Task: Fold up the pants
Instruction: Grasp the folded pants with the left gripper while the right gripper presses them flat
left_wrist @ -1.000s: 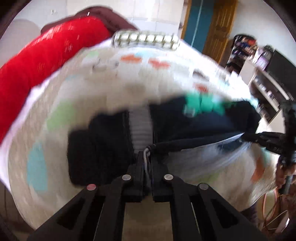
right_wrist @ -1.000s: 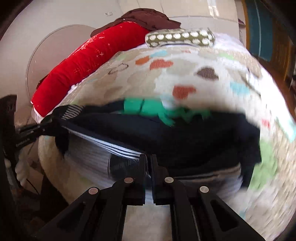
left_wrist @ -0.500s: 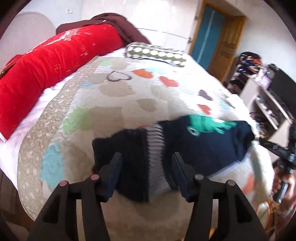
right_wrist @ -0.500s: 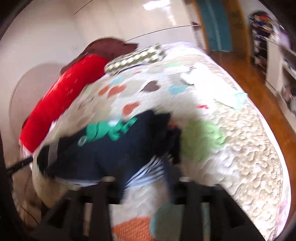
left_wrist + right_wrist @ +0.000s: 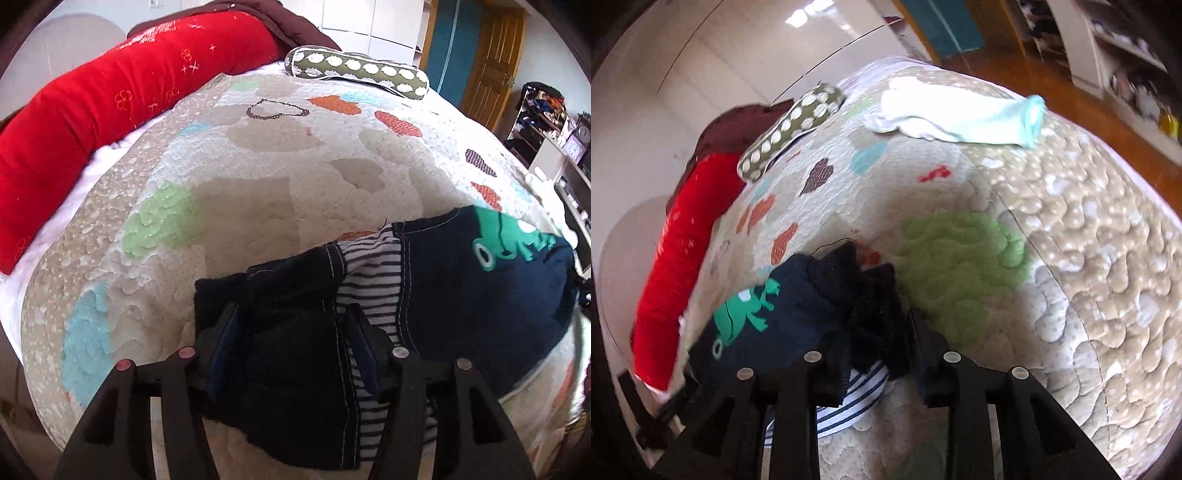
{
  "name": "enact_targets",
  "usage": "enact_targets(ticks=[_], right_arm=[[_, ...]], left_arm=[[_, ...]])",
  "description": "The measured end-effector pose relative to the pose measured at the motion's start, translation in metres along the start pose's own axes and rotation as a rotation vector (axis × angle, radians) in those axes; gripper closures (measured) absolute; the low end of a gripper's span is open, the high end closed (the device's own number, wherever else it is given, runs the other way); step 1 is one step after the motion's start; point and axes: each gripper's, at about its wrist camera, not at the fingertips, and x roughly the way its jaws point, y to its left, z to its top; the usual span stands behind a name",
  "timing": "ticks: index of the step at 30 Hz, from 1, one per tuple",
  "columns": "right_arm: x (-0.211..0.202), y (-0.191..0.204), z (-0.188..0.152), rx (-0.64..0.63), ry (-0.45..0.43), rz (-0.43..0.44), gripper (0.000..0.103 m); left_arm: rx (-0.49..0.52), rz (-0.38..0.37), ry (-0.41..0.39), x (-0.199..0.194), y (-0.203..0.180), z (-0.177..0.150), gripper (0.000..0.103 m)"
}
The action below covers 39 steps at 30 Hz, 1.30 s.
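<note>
Pants (image 5: 461, 291), navy with a green frog print and a striped lining, lie bunched near the front edge of the quilted bedspread (image 5: 258, 192), roughly doubled over but not flat. Your left gripper (image 5: 291, 354) stands released, its jaws parted over the dark cuff end with cloth lying between them and neither pad pressing. Your right gripper (image 5: 879, 369) sits at the other end with its jaws closing; crumpled dark fabric and a bit of striped lining lie in the gap, and the pads do not look to be pinching it yet. The risk, as I judge it, is on that right side: the cloth there is heaped in several layers, so if you close now you may catch only the top ruffle or the lining, and the fold will drag crooked when you lift. The bundle also sits close to the mattress edge, so a pull toward you could slide it off. The pale garment (image 5: 960, 114) farther up the bed and the red bolster (image 5: 110, 110) are well clear.
</note>
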Motion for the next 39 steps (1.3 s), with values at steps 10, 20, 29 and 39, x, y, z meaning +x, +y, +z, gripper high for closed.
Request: enact_targets(ticks=[10,20,29,39], right_arm=[[-0.046,0.005,-0.012,-0.059,-0.121,0.006,0.049],[-0.031,0.003,-0.032,-0.059,-0.095,0.062,0.041],[-0.022,0.018,-0.041,-0.141,-0.098,0.074,0.04],[-0.018,0.026,-0.029,-0.15,-0.092,0.1,0.082]], left_arm=[[0.046,-0.213,-0.039,-0.066,-0.056,0.018,0.047],[0.257,-0.469,0.153,-0.001,-0.241,0.071,0.046],[0.457,-0.501,0.329,0.069,-0.371,0.086,0.046],[0.492,-0.545,0.299,0.047,-0.352,0.084,0.09]])
